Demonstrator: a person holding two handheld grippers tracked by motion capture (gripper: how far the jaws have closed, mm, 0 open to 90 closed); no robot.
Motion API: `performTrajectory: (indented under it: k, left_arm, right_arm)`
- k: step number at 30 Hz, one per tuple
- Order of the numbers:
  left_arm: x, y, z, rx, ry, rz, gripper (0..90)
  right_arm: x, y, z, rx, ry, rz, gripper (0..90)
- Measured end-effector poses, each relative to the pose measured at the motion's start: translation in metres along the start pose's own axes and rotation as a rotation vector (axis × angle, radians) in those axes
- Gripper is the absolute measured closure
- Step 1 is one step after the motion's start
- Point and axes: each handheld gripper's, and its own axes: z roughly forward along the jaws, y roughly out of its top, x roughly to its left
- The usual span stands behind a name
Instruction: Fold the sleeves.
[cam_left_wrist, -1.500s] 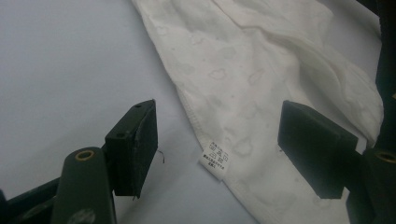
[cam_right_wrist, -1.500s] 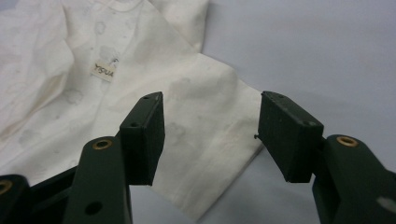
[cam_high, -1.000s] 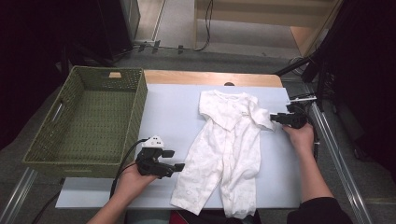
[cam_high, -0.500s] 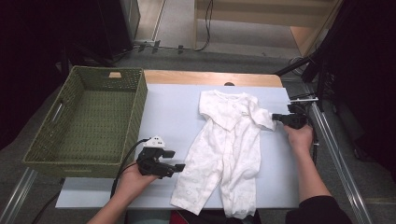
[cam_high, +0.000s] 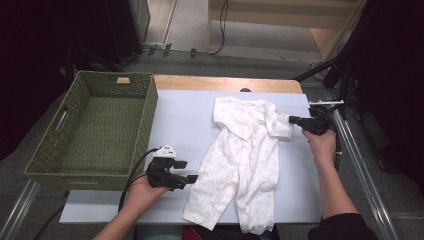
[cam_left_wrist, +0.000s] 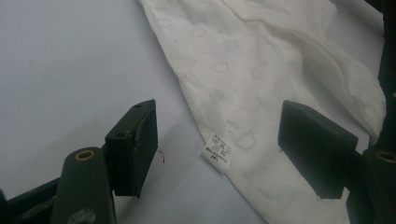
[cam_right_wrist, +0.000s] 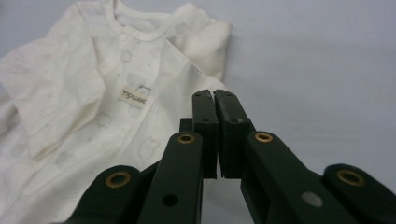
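Observation:
A white baby romper (cam_high: 245, 160) lies spread out on the pale blue table (cam_high: 180, 120), neck end far, legs toward me. My right gripper (cam_high: 291, 120) is at the romper's right sleeve (cam_high: 277, 125). Its jaws stand together in the right gripper view (cam_right_wrist: 215, 100), and the sleeve cuff (cam_right_wrist: 210, 46) runs in behind them, so they look shut on it. My left gripper (cam_high: 192, 177) rests open just left of the romper's left leg. In the left gripper view its jaws (cam_left_wrist: 224, 149) straddle the leg's edge and a small sewn label (cam_left_wrist: 218, 153) without touching them.
A green woven basket (cam_high: 150, 115) stands on the table's left side, with nothing in it. A wooden strip (cam_high: 225, 84) runs along the far edge. Metal rails (cam_high: 355, 160) flank the table on the right. Bare table lies between basket and romper.
My right gripper's jaws have closed at the sleeve, and the hand has lifted a little, drawing the sleeve outward. The left gripper has not moved.

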Motion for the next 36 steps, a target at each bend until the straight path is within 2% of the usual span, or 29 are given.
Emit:
performTrajectory:
  k: [3,8,15,22,36]
  left_arm:
    - [0.001,0.0,0.001,0.002,0.002,-0.003,29.1]
    - [0.001,0.0,0.001,0.006,-0.002,-0.01,29.1]
    - [0.002,0.0,0.001,0.005,-0.004,-0.008,29.1]
    - [0.001,0.0,0.001,0.005,-0.005,-0.008,29.1]
    - [0.002,0.001,0.002,0.005,-0.004,-0.007,29.1]
  right_arm:
    - [0.009,0.005,-0.005,-0.017,0.018,-0.028,85.5]
    - [0.021,0.009,-0.008,-0.024,0.055,-0.039,85.5]
    - [0.037,0.013,-0.001,-0.006,0.074,-0.078,85.5]
    - [0.047,0.015,0.002,0.0,0.101,-0.083,85.3]
    - [0.071,0.022,0.017,0.02,0.123,-0.129,85.1]
